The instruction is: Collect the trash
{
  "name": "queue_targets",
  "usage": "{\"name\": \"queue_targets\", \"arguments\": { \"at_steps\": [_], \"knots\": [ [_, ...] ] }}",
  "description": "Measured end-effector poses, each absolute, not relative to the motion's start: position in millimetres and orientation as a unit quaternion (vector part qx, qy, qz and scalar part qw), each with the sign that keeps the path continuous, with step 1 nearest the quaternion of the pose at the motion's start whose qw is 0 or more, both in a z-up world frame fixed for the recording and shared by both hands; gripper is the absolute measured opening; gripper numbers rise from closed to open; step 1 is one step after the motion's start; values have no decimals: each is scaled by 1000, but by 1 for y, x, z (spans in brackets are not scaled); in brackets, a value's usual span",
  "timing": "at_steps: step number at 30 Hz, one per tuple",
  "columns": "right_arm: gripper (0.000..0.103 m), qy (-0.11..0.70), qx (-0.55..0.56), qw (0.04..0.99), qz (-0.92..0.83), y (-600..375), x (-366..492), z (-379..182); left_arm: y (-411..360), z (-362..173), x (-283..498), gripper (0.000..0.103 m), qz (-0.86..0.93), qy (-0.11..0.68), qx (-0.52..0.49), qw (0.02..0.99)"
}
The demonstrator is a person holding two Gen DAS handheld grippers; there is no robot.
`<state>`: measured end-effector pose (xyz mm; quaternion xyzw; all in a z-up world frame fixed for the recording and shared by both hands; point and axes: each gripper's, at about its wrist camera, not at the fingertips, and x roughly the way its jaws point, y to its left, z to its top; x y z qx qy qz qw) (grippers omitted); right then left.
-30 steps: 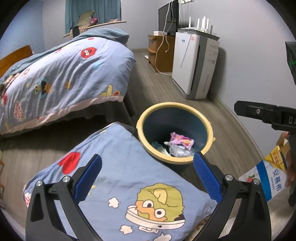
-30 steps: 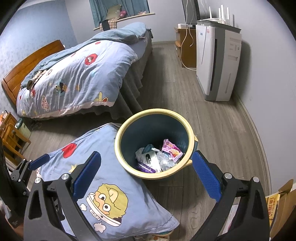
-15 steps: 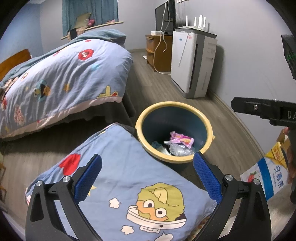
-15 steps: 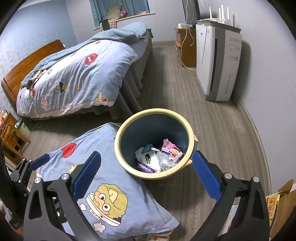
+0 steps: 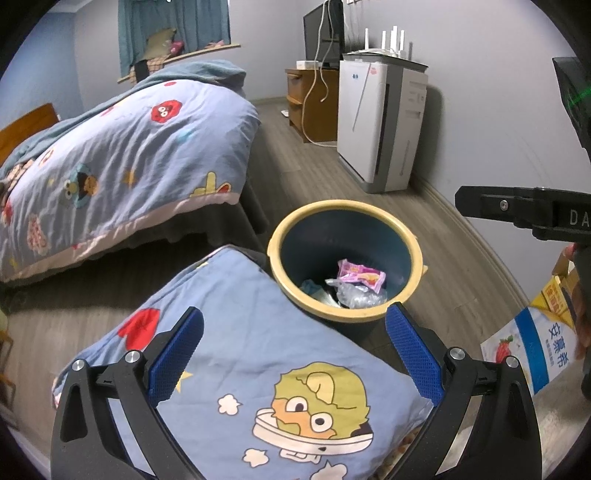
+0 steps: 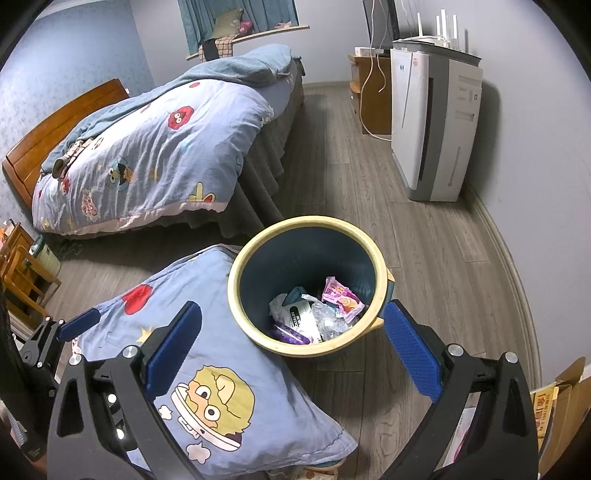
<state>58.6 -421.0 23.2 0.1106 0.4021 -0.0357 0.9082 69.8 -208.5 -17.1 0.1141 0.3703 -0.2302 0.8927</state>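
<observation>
A home bedroom: a bed (image 6: 155,155) under a cartoon-print quilt, wood-plank floor (image 6: 332,155), curtained window (image 6: 236,14).

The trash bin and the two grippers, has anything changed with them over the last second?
Almost nothing. The left gripper drifted slightly, so the bed and air purifier shift a little in its view. The right gripper held steady. Both stayed open and empty above the pillow beside the trash bin, and the pink wrapper and other trash lie unmoved inside.
</observation>
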Motion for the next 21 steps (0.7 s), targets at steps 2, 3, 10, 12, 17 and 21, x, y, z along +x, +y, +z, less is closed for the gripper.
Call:
{"name": "queue_targets", "arguments": {
  "at_steps": [2,3,10,12,17,21],
  "knots": [
    [97,403,110,908,-36,-422,58,23,-209,-17,70,98,-230,370,115,893],
    [97,403,110,908,-36,-421,59,23,-209,-18,70,98,-231,370,116,892],
    [97,404,112,907,-36,-423,57,25,-209,-18,69,98,-231,370,116,892],
    [97,403,113,907,-35,-424,57,26,-209,-18,69,98,-231,370,116,892],
    [97,403,113,907,-36,-425,57,27,-209,-18,69,98,-231,370,116,892],
    [97,403,111,907,-37,-426,57,27,-209,-18,69,98,-231,370,116,892]
  ]
}}
